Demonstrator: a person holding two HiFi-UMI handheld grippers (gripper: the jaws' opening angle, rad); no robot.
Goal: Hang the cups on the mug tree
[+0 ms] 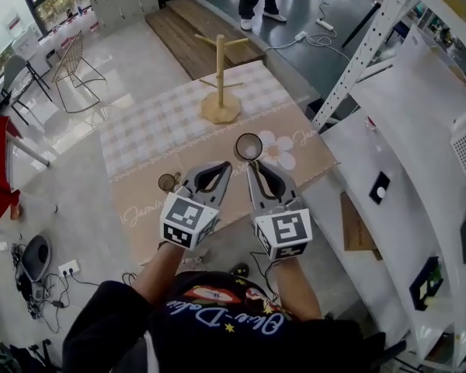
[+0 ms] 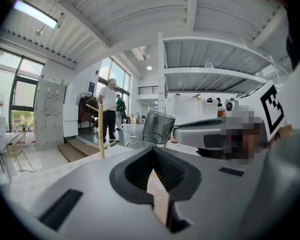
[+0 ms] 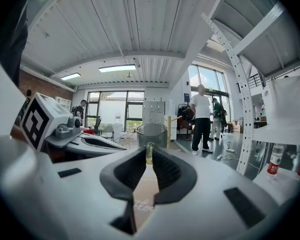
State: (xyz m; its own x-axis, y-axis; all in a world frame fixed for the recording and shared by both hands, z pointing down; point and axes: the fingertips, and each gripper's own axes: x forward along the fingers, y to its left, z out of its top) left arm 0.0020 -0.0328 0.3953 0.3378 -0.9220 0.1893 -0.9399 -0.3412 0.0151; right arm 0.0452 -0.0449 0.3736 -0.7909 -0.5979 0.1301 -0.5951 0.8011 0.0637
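The right tool (image 1: 249,163) pinches a glass cup (image 1: 248,146) by its handle over the worktop (image 1: 151,127), short of the mug tree (image 1: 220,80). The left tool (image 1: 226,165) is closed and empty, with a second cup (image 1: 168,182) beside it.

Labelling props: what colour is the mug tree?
The mug tree is pale natural wood; head view shows it best.

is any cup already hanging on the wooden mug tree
No, the wooden mug tree stands with all its pegs bare in the head view.
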